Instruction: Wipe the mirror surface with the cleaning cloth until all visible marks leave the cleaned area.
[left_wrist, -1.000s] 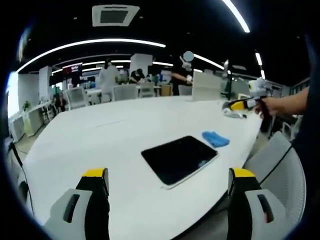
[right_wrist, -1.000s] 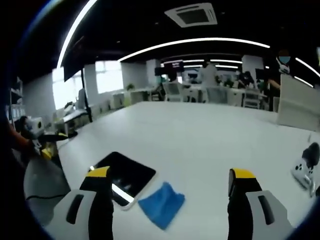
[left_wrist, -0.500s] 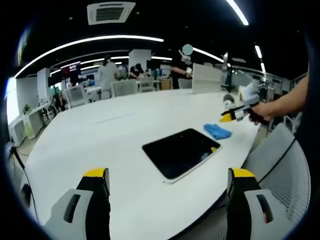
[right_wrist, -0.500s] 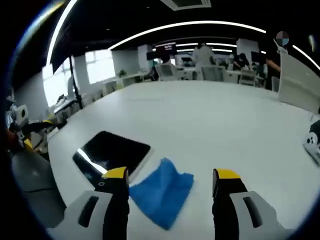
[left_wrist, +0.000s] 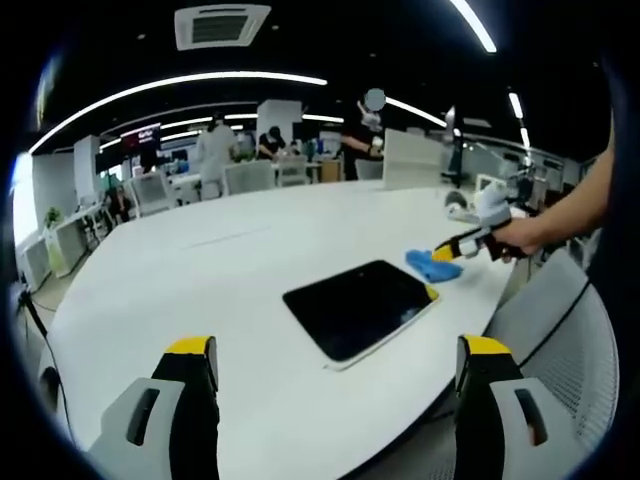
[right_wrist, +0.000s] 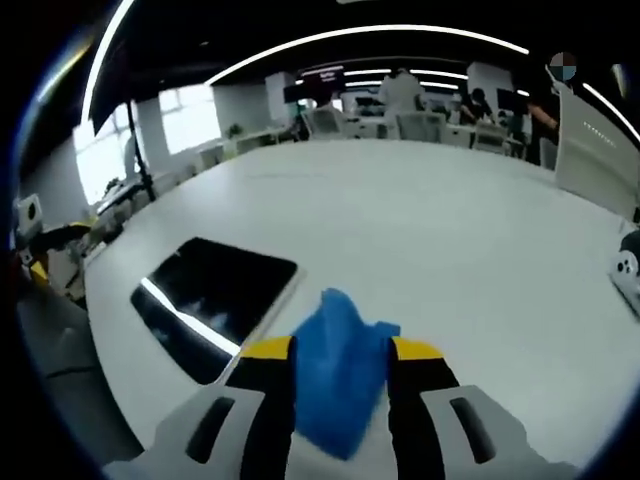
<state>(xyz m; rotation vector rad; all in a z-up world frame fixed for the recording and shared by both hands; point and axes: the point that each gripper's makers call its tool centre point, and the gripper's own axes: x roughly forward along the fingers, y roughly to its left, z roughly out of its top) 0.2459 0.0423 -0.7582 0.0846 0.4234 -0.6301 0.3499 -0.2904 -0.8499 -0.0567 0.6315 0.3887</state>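
Mirror (right_wrist: 213, 297): dark, flat, rectangular, pale-edged; lies near the table's curved edge. Reflects a bright ceiling strip. Marks too faint to make out in either view.

Cleaning cloth (right_wrist: 340, 365): blue, bunched into a peak; rests on the table just beside the mirror's corner, apparently not yet on the glass. Seen small and blue in the left gripper view, at the mirror's far corner (left_wrist: 432, 266).

Right claw (right_wrist: 340, 348): 2 yellow-tipped jaws drawn close on either side of the cloth, appearing clamped on it or about to be; actual bite on the fabric hard to confirm. Visible from the left gripper view with a hand behind it (left_wrist: 447, 249).

Left claw (left_wrist: 340, 348): jaws wide apart, nothing between them; hangs off the table's near edge, well apart from the mirror (left_wrist: 360, 310).

Table (right_wrist: 430, 230): large, white, bare in the middle; a small white and dark device (right_wrist: 630, 272) near its right rim.

Risks, as judged:
- Shallow pinch on 1 fold only: cloth likely to slip out on the first stroke.
- Bunched cloth: narrow contact patch, streaks or missed marks probable.
- Mirror unrestrained near the edge: sideways wiping pressure could slide it toward the drop; left claw free to steady it.
- Hard jaw tips reaching past the fabric: possible scratch on the glass.
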